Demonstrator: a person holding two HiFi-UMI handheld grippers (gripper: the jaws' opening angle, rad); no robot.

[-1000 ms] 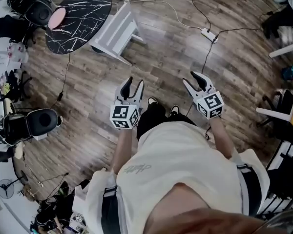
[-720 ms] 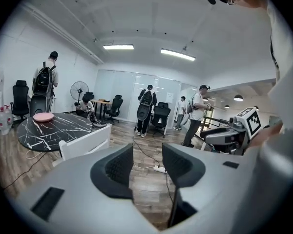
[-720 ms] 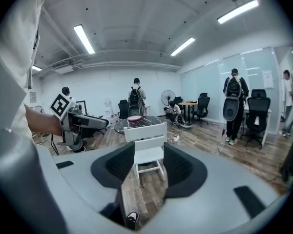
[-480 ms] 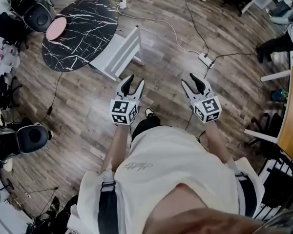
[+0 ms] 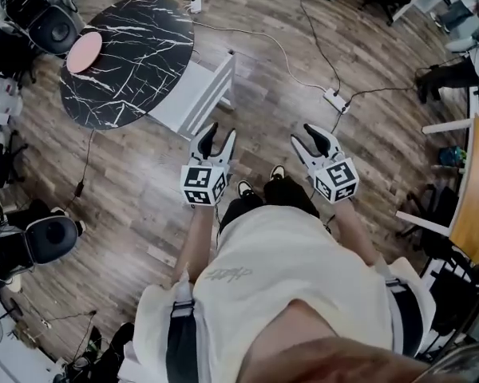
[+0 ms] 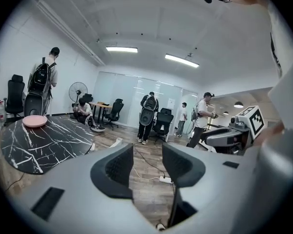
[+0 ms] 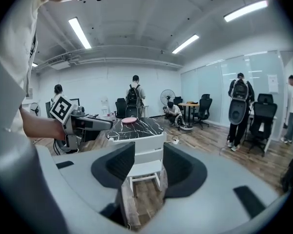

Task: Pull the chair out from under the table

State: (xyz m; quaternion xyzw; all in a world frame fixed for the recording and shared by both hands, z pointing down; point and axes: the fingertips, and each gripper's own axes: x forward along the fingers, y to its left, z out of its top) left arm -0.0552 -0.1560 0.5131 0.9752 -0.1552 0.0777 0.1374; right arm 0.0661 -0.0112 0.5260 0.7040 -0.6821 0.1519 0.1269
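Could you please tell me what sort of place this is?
Probably an open office or lab: rolling office chairs, glass partition walls, and a power strip trailing cables across the wood floor.

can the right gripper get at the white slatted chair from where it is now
Probably not from here: the right gripper, jaws open and empty, is held short of the white slatted chair tucked under the black marble table. Only bare wooden floor lies between them, so a step forward should do it.

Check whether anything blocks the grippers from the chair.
Nothing visible does. Only bare floor lies between the chair, tucked under the table, and the open left gripper and right gripper.
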